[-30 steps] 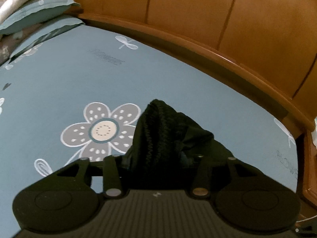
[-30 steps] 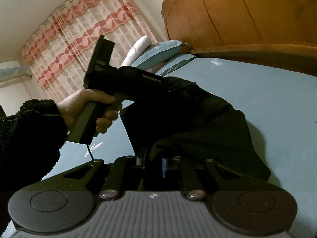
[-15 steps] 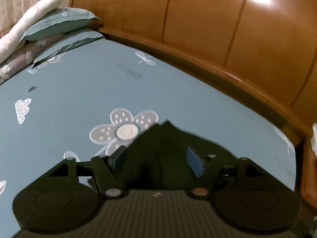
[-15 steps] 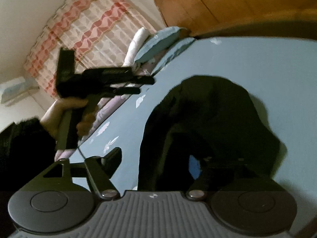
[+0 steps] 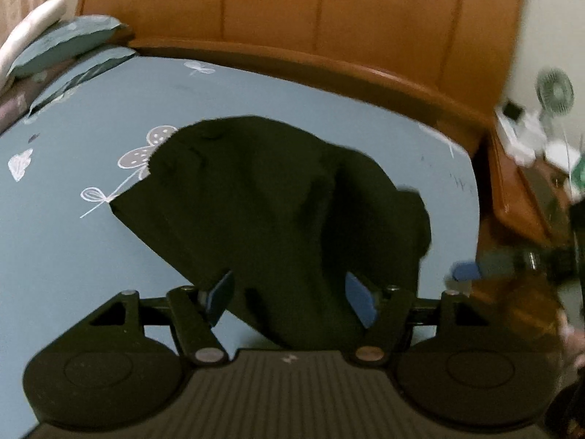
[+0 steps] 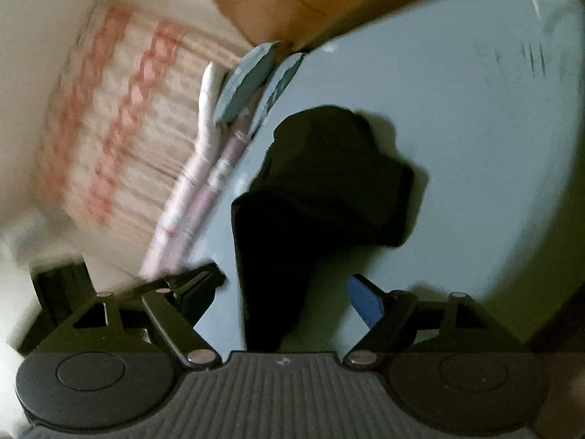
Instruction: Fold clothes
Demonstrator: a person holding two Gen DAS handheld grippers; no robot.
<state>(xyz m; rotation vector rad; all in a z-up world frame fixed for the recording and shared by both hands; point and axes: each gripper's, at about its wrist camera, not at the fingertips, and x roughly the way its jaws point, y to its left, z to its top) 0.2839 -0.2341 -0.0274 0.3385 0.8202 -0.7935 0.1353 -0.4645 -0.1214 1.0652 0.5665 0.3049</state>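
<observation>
Black garment (image 5: 278, 212) lay heaped at frame centre on the blue bedsheet (image 5: 91, 256), its lower fold running down between the fingers of the left gripper (image 5: 292, 298). That gripper's blue pads (image 5: 360, 301) stood apart, gripping nothing. In the right wrist view the right gripper (image 6: 289, 292) was opening, cloth lying between its fingers without being pinched. Both tools appeared to have let the cloth go so that it could settle flat. Wooden headboard (image 5: 329, 29) bounded the sheet along the upper frame and pillows (image 5: 62, 45) the upper left; bare sheet at the left offered room for spreading.
</observation>
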